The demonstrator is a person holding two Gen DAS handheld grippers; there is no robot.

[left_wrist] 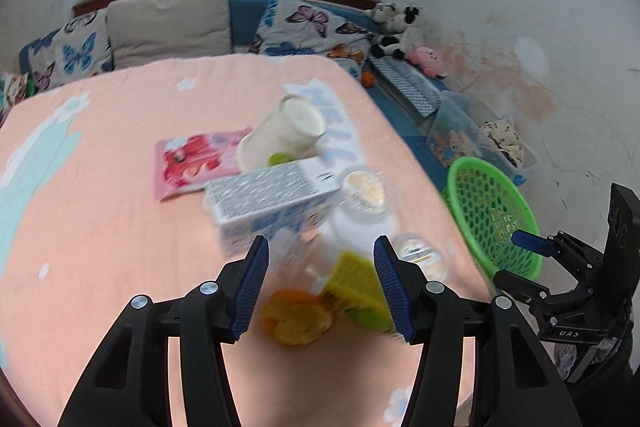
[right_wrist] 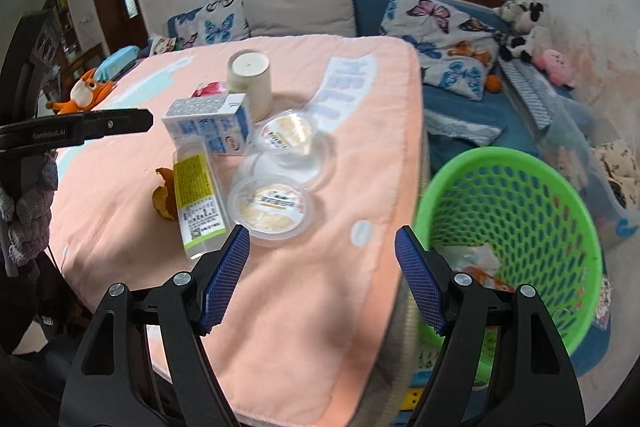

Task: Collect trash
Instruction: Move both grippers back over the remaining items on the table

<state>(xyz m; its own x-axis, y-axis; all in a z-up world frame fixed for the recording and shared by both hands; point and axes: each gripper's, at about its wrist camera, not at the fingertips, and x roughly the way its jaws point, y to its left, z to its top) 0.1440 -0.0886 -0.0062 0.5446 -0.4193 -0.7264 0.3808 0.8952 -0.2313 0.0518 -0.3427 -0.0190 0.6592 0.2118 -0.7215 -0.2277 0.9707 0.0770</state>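
Trash lies on a table under a peach cloth (right_wrist: 304, 299). It includes a blue-white carton (left_wrist: 272, 203) (right_wrist: 208, 127), a tipped paper cup (left_wrist: 284, 135) (right_wrist: 250, 83), a pink wrapper (left_wrist: 192, 163) and two clear lidded tubs (right_wrist: 286, 135) (right_wrist: 270, 207). A yellow-labelled bottle (left_wrist: 356, 287) (right_wrist: 198, 199) lies by an orange peel (left_wrist: 296, 319) (right_wrist: 164, 195). My left gripper (left_wrist: 324, 283) hovers open above the bottle and peel, not touching them. My right gripper (right_wrist: 322, 275) is open and empty over the table's near right edge. A green basket (right_wrist: 508, 227) (left_wrist: 492, 215) stands beside the table with some wrappers (right_wrist: 480, 263) inside.
A blue sofa (right_wrist: 452, 147) with butterfly cushions (right_wrist: 444, 27) and plush toys (right_wrist: 524, 27) runs behind and to the right of the table. A clear storage box (left_wrist: 476, 131) sits beyond the basket. A fox toy (right_wrist: 86, 91) lies at the far left.
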